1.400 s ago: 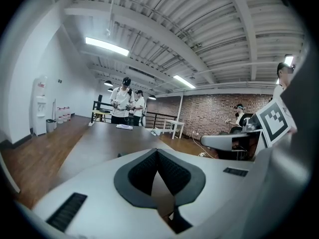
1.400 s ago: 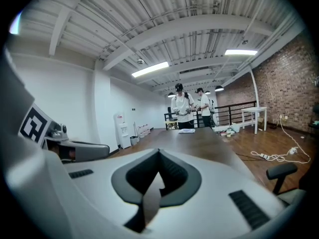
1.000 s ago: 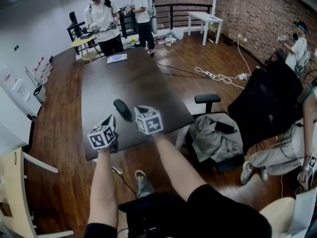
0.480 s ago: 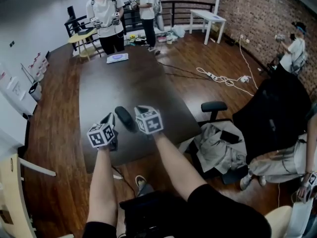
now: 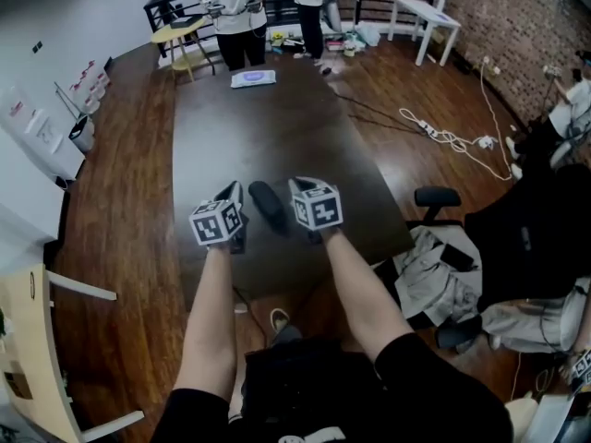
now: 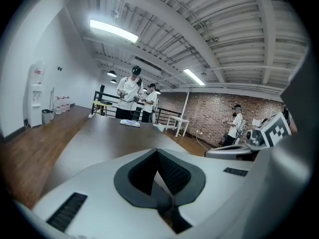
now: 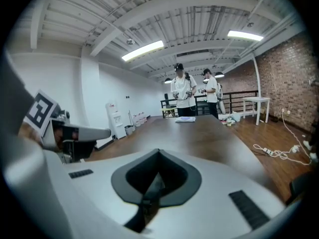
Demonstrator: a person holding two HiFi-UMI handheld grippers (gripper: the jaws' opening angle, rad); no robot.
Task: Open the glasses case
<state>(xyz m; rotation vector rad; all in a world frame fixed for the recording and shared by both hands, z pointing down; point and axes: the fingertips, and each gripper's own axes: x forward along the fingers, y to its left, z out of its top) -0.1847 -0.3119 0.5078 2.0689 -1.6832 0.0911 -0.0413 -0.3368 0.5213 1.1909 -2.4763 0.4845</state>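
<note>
Dark, smooth, oblong glasses case (image 5: 269,205), seemingly closed, lying on the dark wooden table (image 5: 277,118) between my left gripper (image 6: 157,152) and right gripper (image 7: 158,152). Both jaw pairs are pressed together, empty.

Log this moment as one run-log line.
left gripper: shut, empty | right gripper: shut, empty | glasses case: looks closed, lying on table between grippers, not held

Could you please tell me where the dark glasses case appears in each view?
Head view: dark oval glasses case, picture centre, near the front edge of the long brown table.
Left gripper view: not in it.
Right gripper view: not in it.
Shared landmark: pale flat sheet, table's far end.
</note>
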